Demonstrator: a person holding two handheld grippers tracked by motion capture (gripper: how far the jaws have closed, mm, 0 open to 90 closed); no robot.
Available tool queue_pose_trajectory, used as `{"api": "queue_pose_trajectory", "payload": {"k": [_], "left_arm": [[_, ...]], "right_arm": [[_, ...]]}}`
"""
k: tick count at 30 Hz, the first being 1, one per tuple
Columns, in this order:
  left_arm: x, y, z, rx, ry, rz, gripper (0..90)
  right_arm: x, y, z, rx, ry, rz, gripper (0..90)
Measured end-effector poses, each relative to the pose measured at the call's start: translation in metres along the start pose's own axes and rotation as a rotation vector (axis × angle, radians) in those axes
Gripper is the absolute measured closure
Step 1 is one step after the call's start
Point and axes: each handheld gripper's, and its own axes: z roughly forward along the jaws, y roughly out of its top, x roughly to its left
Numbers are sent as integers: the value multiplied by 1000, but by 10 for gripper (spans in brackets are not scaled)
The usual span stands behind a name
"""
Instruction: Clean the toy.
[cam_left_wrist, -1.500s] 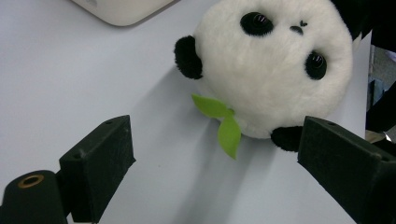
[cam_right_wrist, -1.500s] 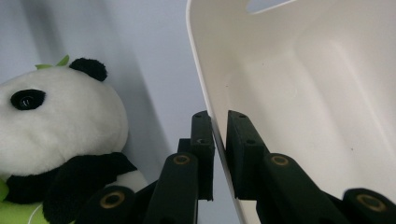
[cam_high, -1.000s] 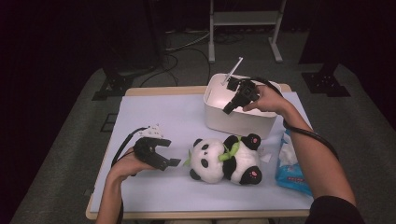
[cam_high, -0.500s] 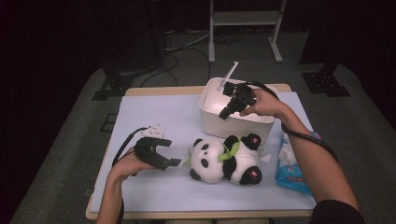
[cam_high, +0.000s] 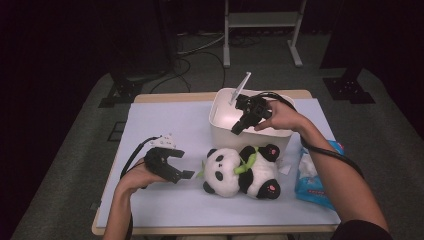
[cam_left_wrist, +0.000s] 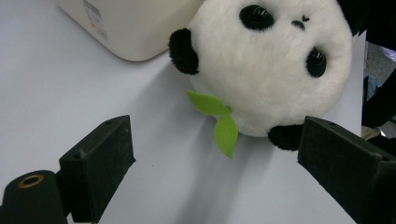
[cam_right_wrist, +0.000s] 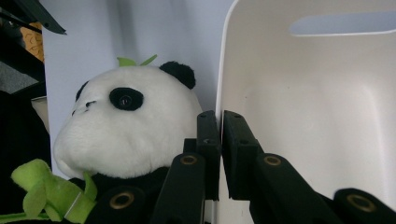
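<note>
Dark floor surrounds one white-covered counter (cam_high: 165, 125) bearing one white bin (cam_high: 222, 125), one plush panda (cam_high: 242, 170) just in front of it, one blue packet (cam_high: 312, 175) partly hidden by the right forearm; right tongs (cam_high: 236, 131) pinch the bin's near wall (cam_right_wrist: 222, 93); left tongs (cam_high: 186, 165) gape empty, resting low beside the panda's head.

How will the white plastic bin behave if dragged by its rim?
The white plastic bin looks thin-walled and nearly empty, so probably light and apt to slide on the smooth white table cover. The right gripper pinches one wall only, so it may tilt.
</note>
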Motion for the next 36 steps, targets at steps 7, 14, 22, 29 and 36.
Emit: {"api": "queue_pose_trajectory", "payload": {"k": [7, 14, 22, 29, 36], "left_arm": [[0, 0, 1, 4, 0, -1, 96], [0, -1, 1, 7, -1, -3, 96], [0, -1, 2, 6, 1, -4, 96], [0, -1, 4, 11, -2, 0, 96], [-1, 0, 6, 11, -8, -1, 96]], "right_arm": [[3, -1, 0, -2, 3, -1, 853], [5, -3, 0, -4, 3, 3, 848], [5, -8, -9, -57, -31, 15, 738], [8, -16, -21, -84, -53, 30, 635], [18, -29, -37, -93, -82, 40, 569]]}}
